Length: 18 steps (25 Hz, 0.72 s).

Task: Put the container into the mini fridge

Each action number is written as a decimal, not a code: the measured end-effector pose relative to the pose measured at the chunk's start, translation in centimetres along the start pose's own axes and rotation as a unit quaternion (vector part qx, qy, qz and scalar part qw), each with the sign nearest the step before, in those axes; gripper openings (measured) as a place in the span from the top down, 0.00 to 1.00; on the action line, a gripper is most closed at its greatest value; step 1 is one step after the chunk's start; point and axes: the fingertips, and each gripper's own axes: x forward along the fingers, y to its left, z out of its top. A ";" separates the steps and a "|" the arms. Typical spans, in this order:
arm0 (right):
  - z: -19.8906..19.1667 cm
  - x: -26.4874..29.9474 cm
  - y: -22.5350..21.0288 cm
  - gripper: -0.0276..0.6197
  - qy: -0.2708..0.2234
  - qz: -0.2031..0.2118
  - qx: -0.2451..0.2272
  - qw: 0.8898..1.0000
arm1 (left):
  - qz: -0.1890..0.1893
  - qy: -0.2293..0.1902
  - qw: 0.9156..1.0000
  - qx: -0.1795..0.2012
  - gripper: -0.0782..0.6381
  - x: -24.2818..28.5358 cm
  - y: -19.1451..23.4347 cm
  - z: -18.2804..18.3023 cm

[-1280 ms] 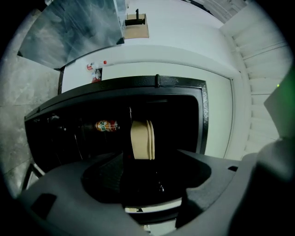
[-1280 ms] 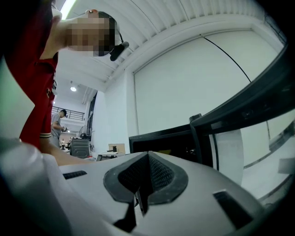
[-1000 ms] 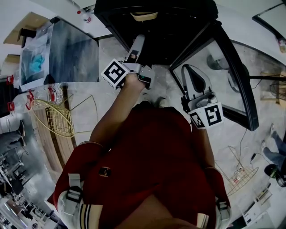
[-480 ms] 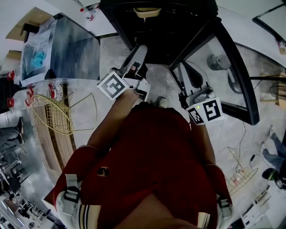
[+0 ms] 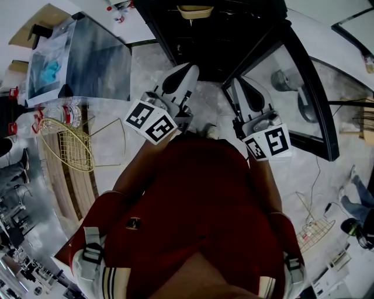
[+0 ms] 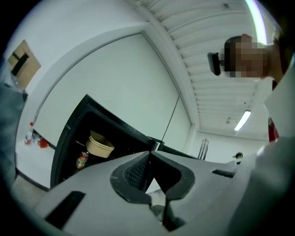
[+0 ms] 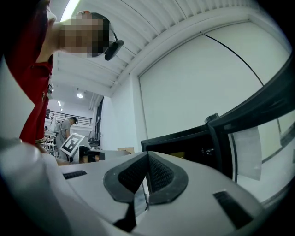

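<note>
The beige container [image 5: 194,10] [image 6: 99,146] sits on a shelf inside the open black mini fridge [image 5: 216,41] [image 6: 69,138], above a red can [image 6: 82,160]. My left gripper [image 5: 182,75] [image 6: 148,159] is held in front of the fridge opening, clear of the container, with its jaws shut on nothing. My right gripper [image 5: 245,90] [image 7: 147,159] hangs beside the fridge door [image 5: 304,87] [image 7: 258,120], shut and empty. Both point up and forward, so the gripper views mostly show wall and ceiling.
The glass fridge door stands swung open to the right. A low glass-topped table [image 5: 93,58] stands at left, with water bottles [image 5: 58,114] and a wire basket [image 5: 67,146] near it. Another wire basket [image 5: 315,230] lies on the floor at right.
My left gripper has pulled back out of the fridge opening toward the body and turned, and its jaws have come together. The right gripper has hardly moved.
</note>
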 end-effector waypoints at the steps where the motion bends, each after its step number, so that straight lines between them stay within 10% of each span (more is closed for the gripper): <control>1: 0.0 0.0 0.0 0.96 0.000 0.001 -0.001 1.000 | -0.003 0.007 1.000 0.029 0.88 0.0 -0.5 -0.1; 8: 0.2 0.2 0.4 0.96 -0.001 0.007 -0.008 1.000 | -0.009 0.036 0.985 0.169 0.88 -0.2 -2.4 -0.5; 18: 0.2 0.3 0.7 0.96 0.001 0.011 -0.014 1.000 | -0.008 0.037 0.981 0.188 0.88 -0.4 -2.3 -0.3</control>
